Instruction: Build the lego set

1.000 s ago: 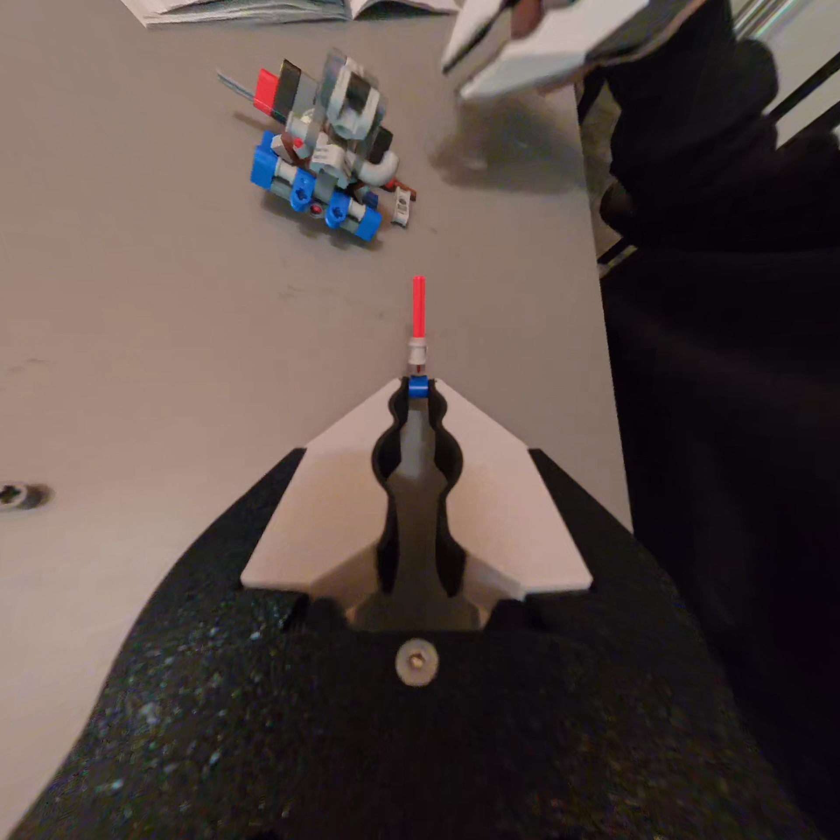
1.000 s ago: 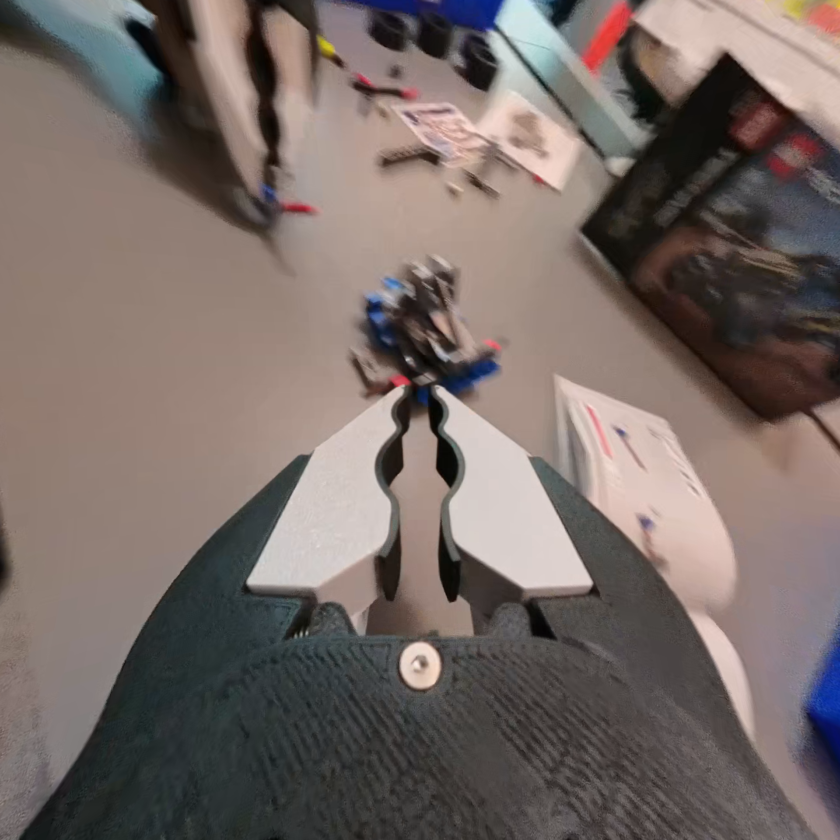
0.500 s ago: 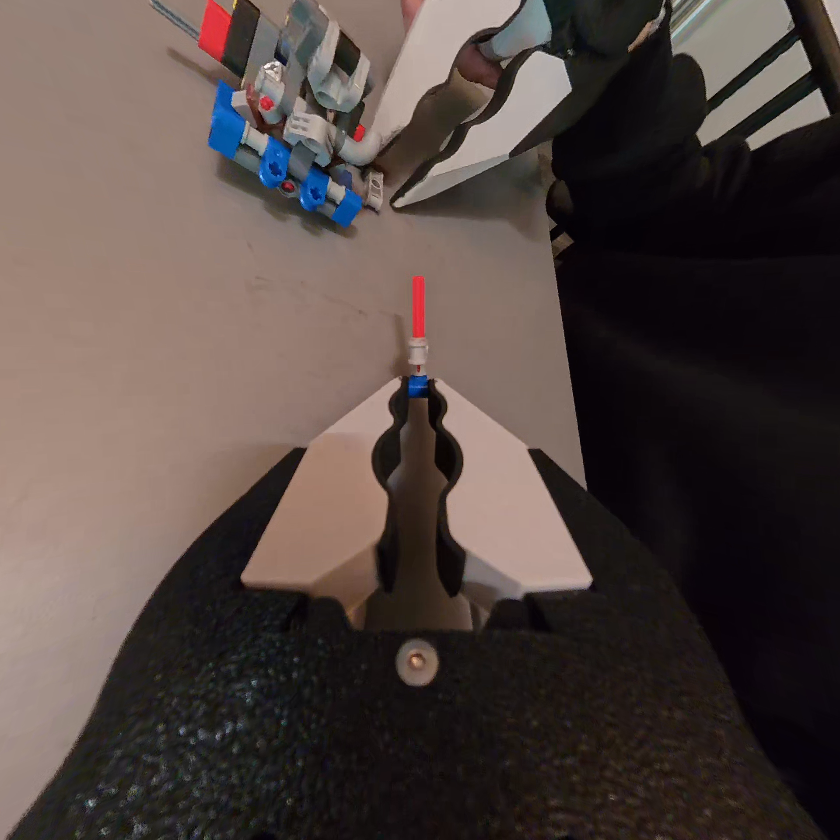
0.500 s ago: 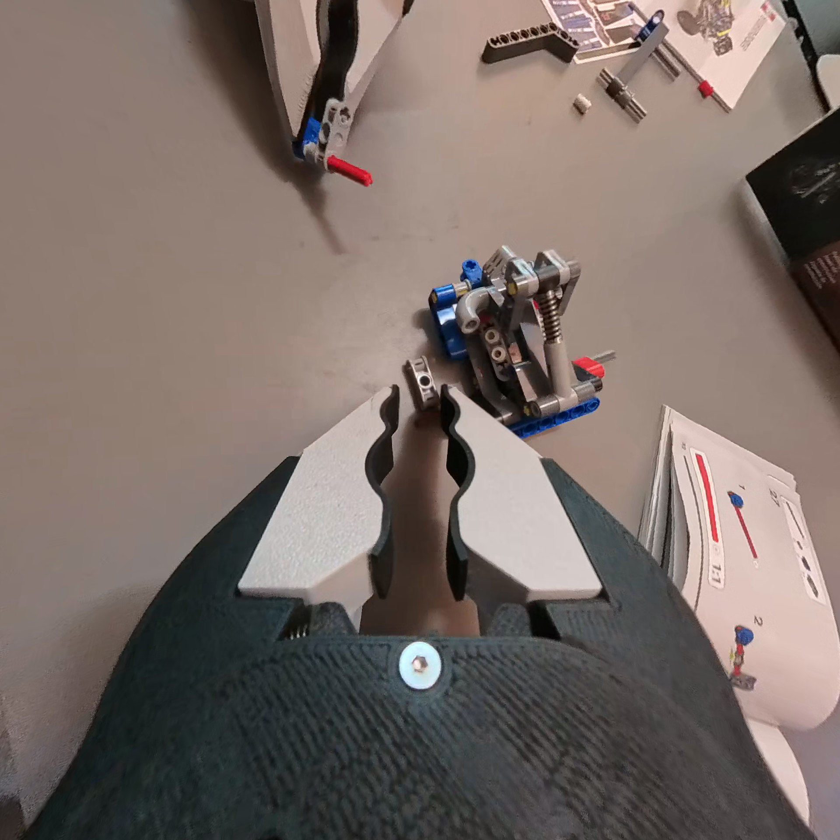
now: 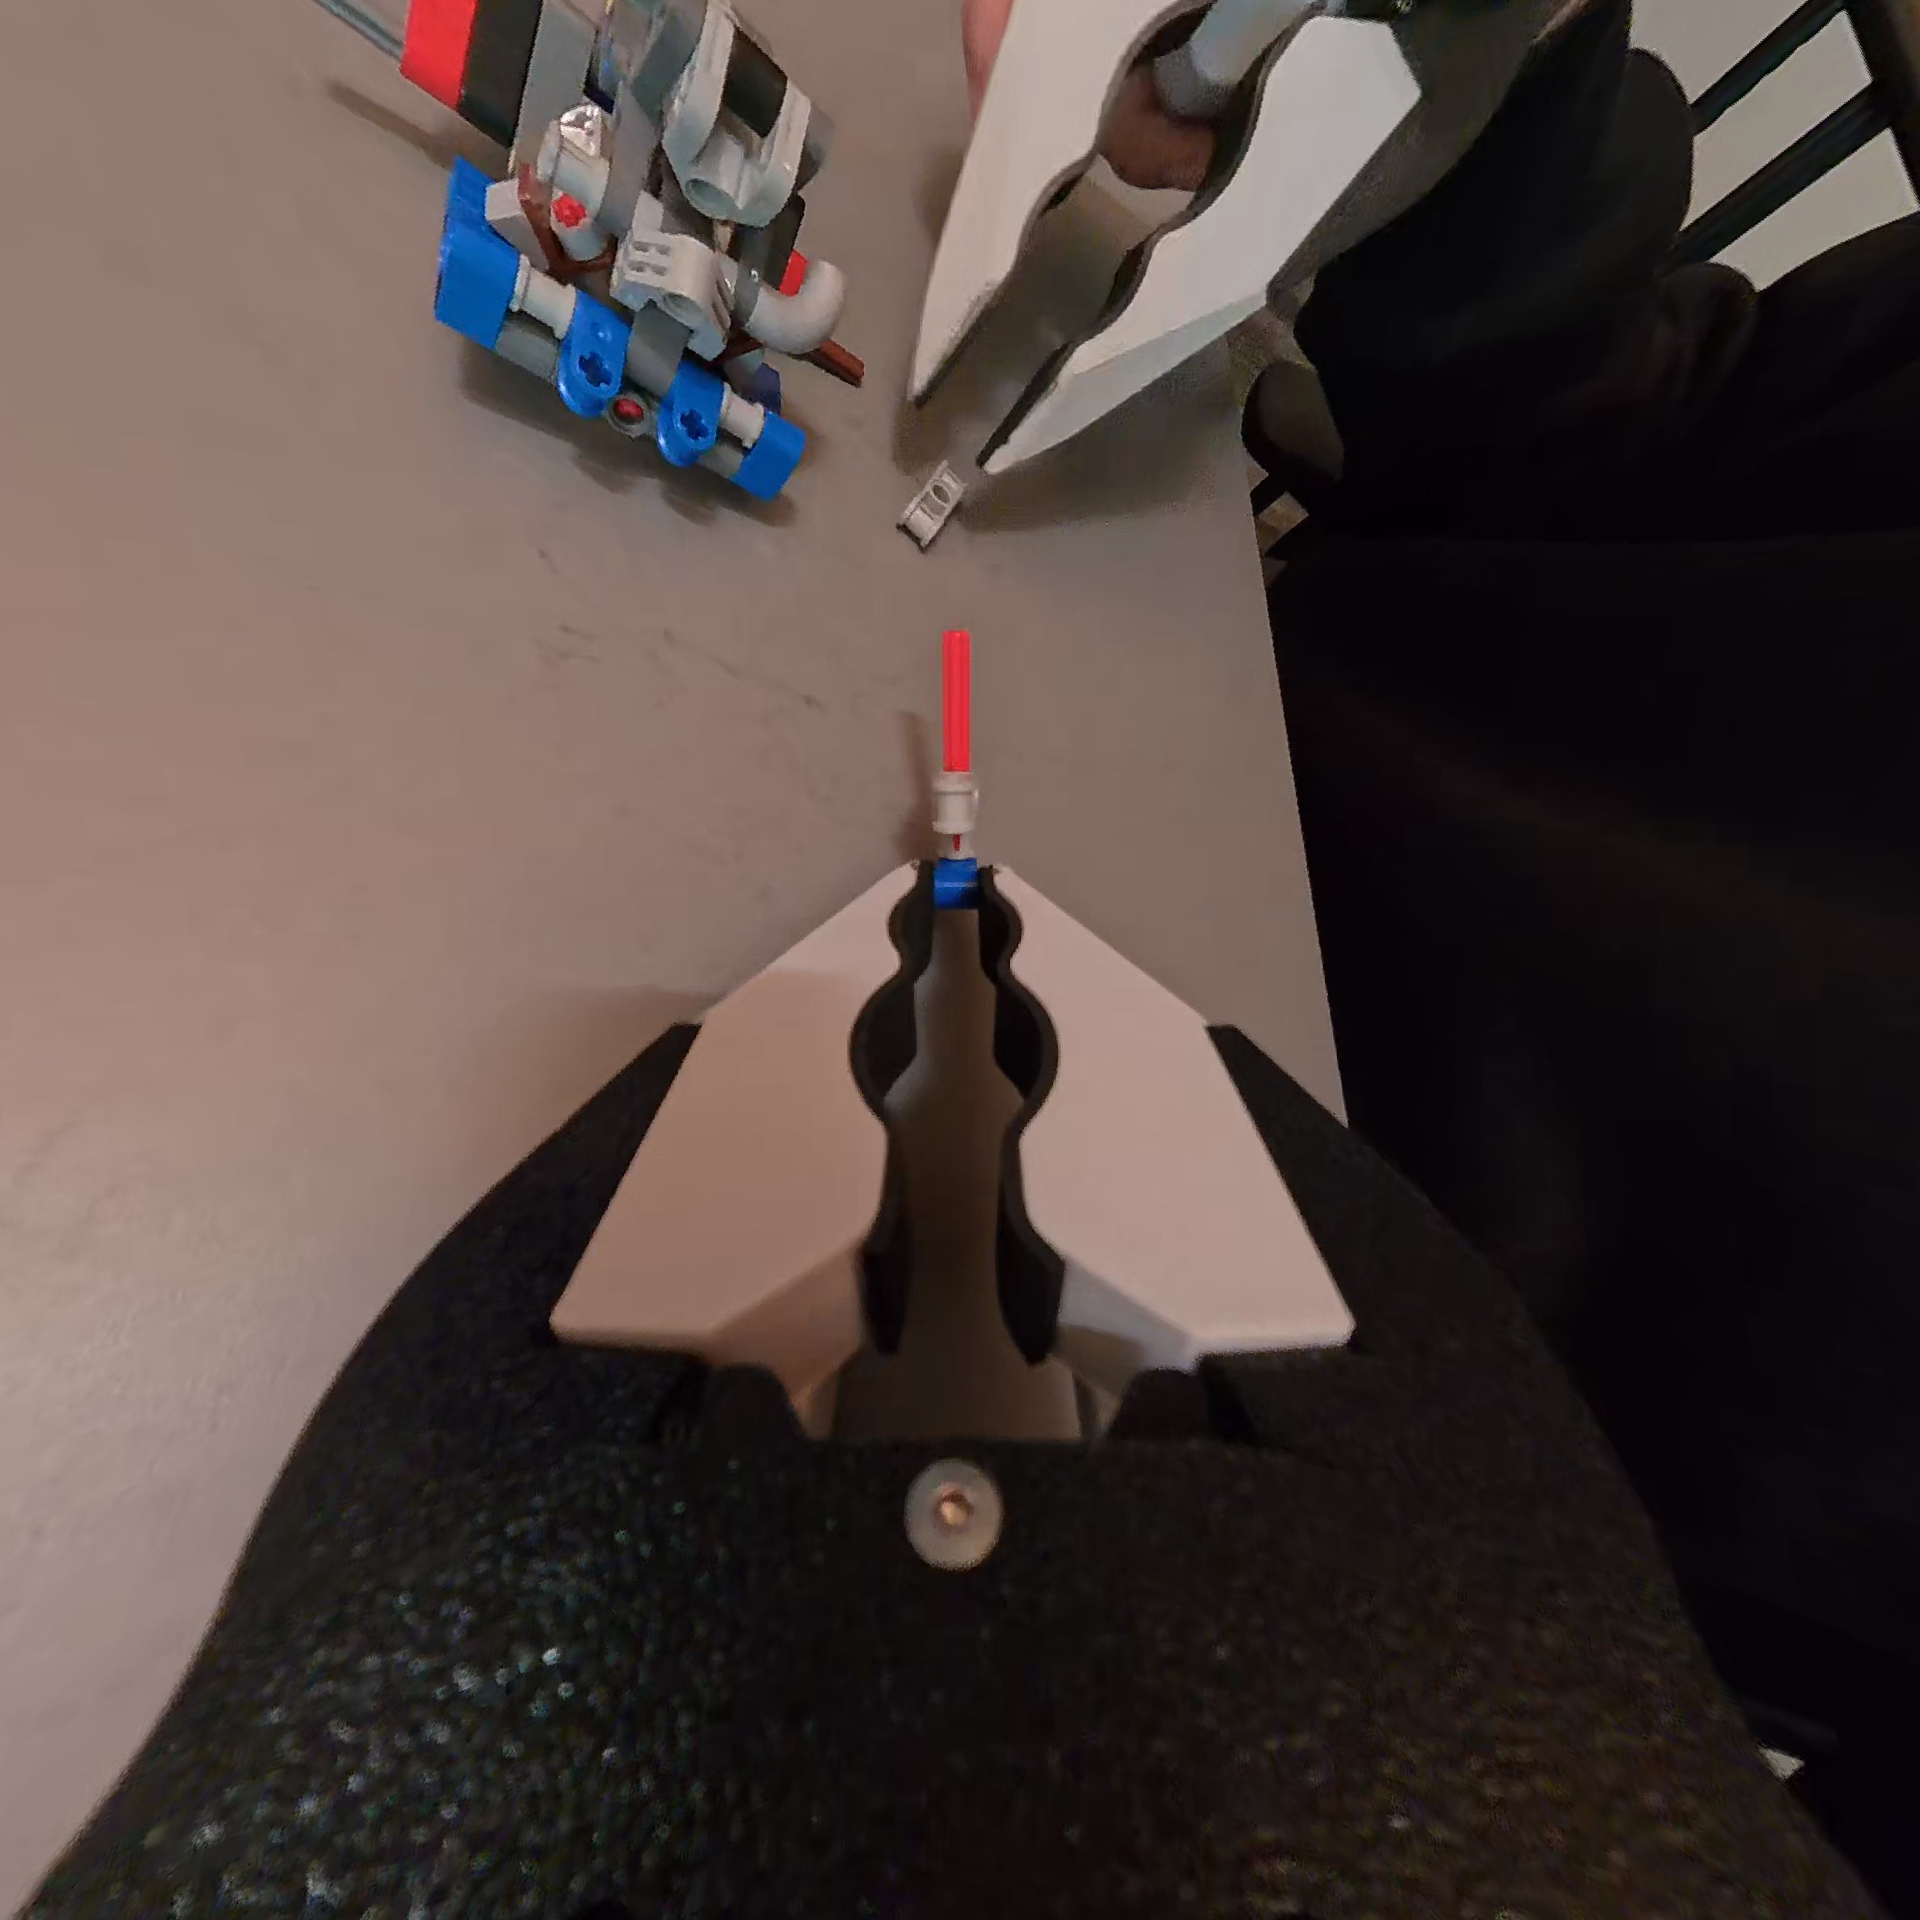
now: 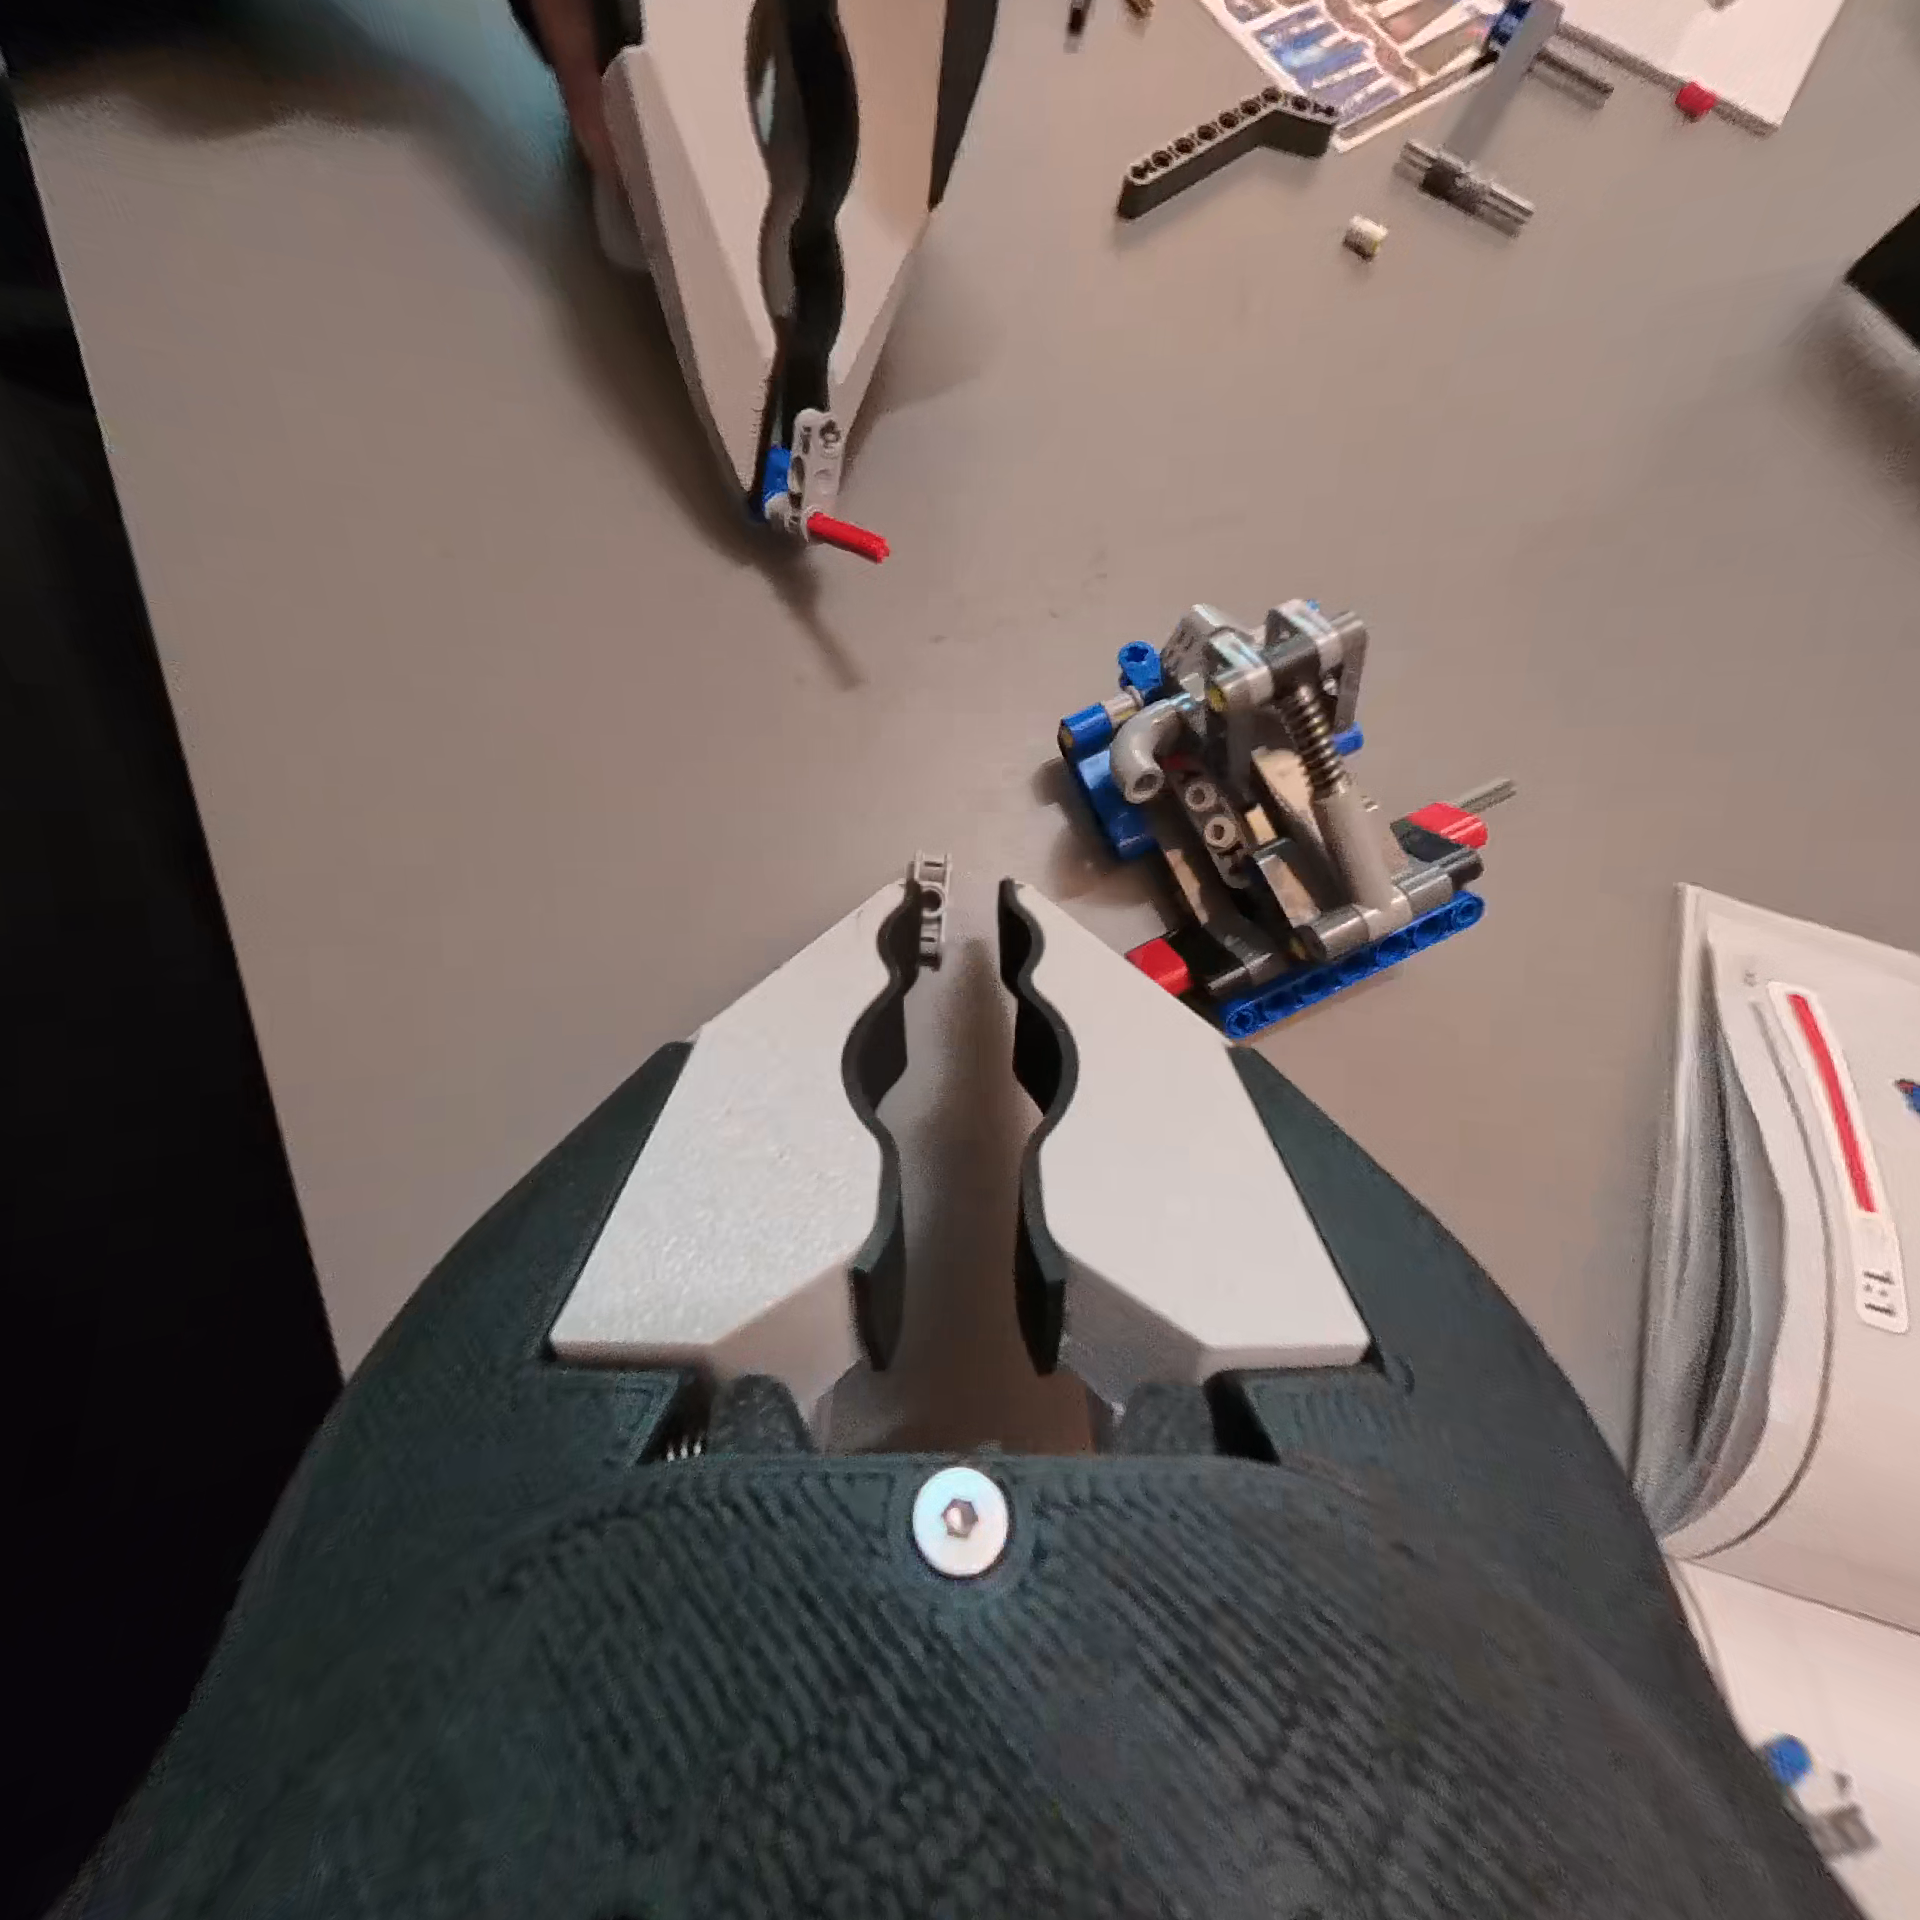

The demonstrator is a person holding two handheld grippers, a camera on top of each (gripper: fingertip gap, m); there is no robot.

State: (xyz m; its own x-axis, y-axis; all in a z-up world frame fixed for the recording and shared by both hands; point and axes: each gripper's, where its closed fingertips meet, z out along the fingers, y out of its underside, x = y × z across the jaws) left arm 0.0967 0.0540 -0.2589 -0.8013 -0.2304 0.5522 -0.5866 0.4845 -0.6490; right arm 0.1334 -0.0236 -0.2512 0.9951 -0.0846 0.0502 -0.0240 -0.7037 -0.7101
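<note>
Grey table, strewn with toy bricks. Left gripper clamped on a small blue piece carrying a red rod. Right gripper with fingers apart, a small grey connector against its left finger, just near of the blue-and-grey brick model. Booklet at right.

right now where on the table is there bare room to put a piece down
Free: the wide stretch left of the left gripper and below the model, out to the table edge. Crowded: between model, grey connector and right gripper, and the far end around the black beam and sheets. The booklet fills the right side.
</note>
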